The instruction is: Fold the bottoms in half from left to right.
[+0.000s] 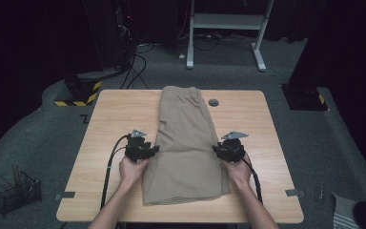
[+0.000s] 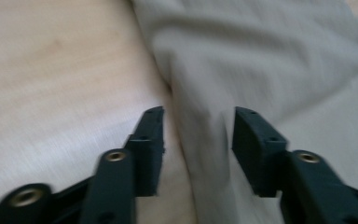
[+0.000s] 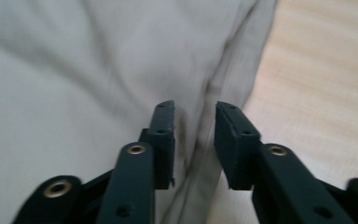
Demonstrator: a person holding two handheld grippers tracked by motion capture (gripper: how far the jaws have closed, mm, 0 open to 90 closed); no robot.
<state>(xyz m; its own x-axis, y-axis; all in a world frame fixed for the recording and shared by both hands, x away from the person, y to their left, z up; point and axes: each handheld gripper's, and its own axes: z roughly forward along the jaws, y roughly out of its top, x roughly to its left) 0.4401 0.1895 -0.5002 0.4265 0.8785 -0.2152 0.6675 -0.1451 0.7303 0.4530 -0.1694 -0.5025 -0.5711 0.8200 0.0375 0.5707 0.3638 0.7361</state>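
Observation:
A folded khaki garment [image 1: 186,143] lies lengthwise down the middle of the wooden table [image 1: 114,114]. My left gripper [image 1: 155,150] is at the garment's left edge, held in a hand. In the left gripper view the gripper [image 2: 198,116] is open, its jaws on either side of a raised fold of the cloth [image 2: 270,60]. My right gripper [image 1: 216,149] is at the right edge. In the right gripper view it [image 3: 195,109] is open with a narrower gap, and the garment's edge [image 3: 98,70] runs between its jaws, with bare table [image 3: 317,79] to the right.
A grey round cap [image 1: 213,102] sits in the table just right of the garment's top. Tape strips [image 1: 65,195] [image 1: 291,192] mark the near corners. On the floor stand a wire basket [image 1: 18,193] at left and a white desk frame [image 1: 226,28] at the back.

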